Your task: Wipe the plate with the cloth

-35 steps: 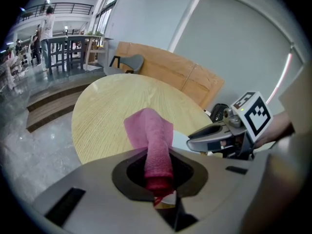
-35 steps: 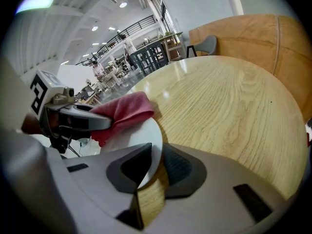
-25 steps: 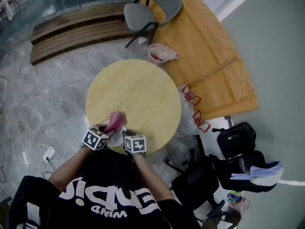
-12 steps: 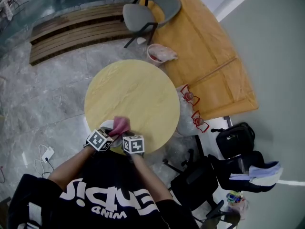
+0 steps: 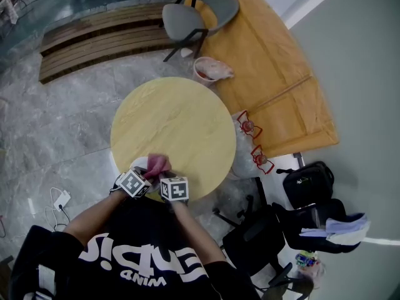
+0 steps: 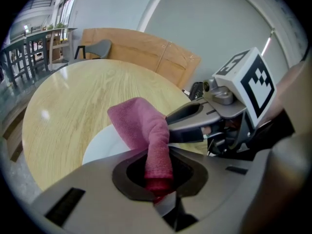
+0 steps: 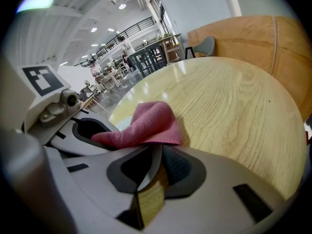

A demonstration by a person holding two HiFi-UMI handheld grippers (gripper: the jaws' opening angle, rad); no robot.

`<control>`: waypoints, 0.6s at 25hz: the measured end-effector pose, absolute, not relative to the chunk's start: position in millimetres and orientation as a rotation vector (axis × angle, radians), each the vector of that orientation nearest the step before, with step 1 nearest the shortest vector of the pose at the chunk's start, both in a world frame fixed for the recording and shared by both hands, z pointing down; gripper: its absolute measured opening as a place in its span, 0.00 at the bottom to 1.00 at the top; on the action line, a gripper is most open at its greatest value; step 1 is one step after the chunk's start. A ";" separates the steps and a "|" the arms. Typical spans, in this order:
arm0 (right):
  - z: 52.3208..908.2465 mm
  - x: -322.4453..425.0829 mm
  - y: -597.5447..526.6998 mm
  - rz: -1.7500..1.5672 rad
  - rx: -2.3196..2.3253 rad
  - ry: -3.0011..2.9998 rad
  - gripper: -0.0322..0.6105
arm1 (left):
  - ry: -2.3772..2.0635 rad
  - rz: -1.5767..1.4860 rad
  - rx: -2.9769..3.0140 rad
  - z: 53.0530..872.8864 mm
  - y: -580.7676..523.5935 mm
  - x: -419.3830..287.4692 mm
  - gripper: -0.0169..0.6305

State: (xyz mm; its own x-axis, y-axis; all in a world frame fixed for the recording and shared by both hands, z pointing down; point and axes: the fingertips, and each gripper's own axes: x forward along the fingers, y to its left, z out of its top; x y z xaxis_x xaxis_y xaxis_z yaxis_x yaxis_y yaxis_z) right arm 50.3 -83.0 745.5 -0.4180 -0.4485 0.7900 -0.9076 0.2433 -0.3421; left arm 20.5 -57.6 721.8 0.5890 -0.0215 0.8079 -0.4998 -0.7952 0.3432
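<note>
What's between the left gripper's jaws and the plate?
Only the pink cloth. The left gripper is shut on it and holds it over the white plate. The left gripper view shows this most plainly.

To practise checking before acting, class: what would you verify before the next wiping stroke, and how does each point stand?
1. Cloth gripped by left gripper: ok.
2. Plate rim pinched by right gripper: ok.
3. Cloth over the plate: ok.
4. Plate lying flat on the table: cannot tell.
5. Plate surface clean: cannot tell.
</note>
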 end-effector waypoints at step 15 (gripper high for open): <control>744.3 49.4 -83.1 1.079 1.216 -1.982 0.18 | -0.467 1.192 2.266 721.2 -62.8 11.5 0.10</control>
